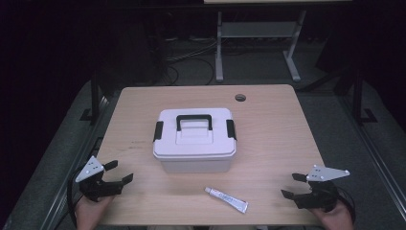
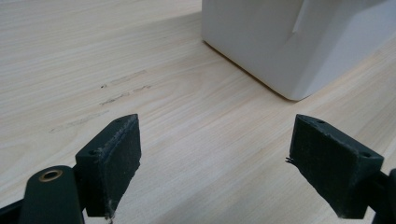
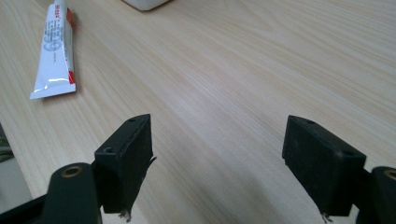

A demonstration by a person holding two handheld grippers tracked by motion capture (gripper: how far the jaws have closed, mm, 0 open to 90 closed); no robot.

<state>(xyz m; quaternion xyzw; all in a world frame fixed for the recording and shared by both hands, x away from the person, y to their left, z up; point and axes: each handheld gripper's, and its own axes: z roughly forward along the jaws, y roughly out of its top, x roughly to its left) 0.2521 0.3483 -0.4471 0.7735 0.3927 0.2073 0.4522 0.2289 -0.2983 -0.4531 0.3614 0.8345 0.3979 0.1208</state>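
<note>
Pale wood table (image 1: 282, 139) (dark room, cabled floor (image 1: 191, 62)).

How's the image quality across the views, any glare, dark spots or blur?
High view: table evenly lit, surroundings nearly black, soft shadow under the box. Left gripper view: box corner slightly washed out. Right gripper view: small glare on the tube, print soft.

A light wooden table (image 1: 282, 139) stands on grey floor (image 1: 57, 158) in a dark room.
</note>
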